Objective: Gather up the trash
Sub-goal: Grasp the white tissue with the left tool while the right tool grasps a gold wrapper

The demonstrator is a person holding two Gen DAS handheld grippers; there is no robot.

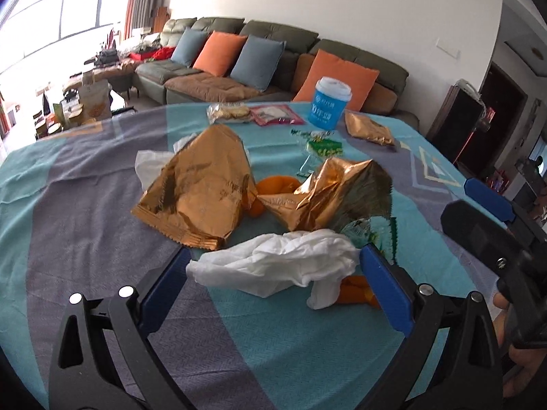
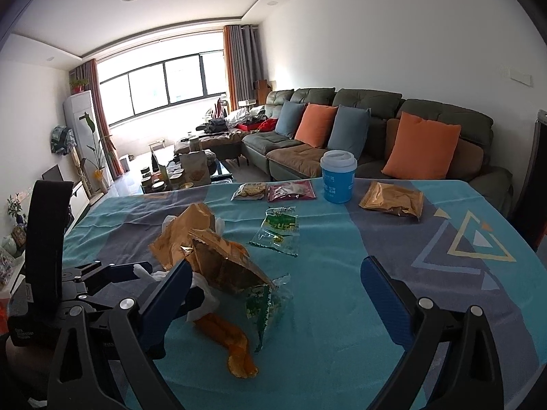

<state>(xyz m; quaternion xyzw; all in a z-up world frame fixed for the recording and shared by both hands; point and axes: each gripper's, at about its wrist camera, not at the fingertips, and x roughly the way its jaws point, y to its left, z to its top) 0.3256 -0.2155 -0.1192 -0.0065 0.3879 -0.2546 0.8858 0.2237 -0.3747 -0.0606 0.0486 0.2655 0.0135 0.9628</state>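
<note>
A pile of trash lies on the teal and grey tablecloth (image 1: 85, 212): two gold foil wrappers (image 1: 201, 188), a crumpled white tissue (image 1: 273, 263), orange peel (image 1: 355, 294) and a green wrapper (image 1: 379, 235). My left gripper (image 1: 273, 266) is open, its blue fingers on either side of the tissue. In the right wrist view the pile (image 2: 218, 259) sits left of centre, with orange peel (image 2: 236, 345) in front. My right gripper (image 2: 277, 273) is open and empty, just right of the pile.
Farther back on the table stand a blue cup with a white lid (image 2: 337, 176), a gold snack bag (image 2: 393, 201), a green wrapper (image 2: 278, 230), a biscuit pack (image 2: 249, 192) and a red pack (image 2: 290, 191). A green sofa with cushions (image 2: 376, 130) is behind.
</note>
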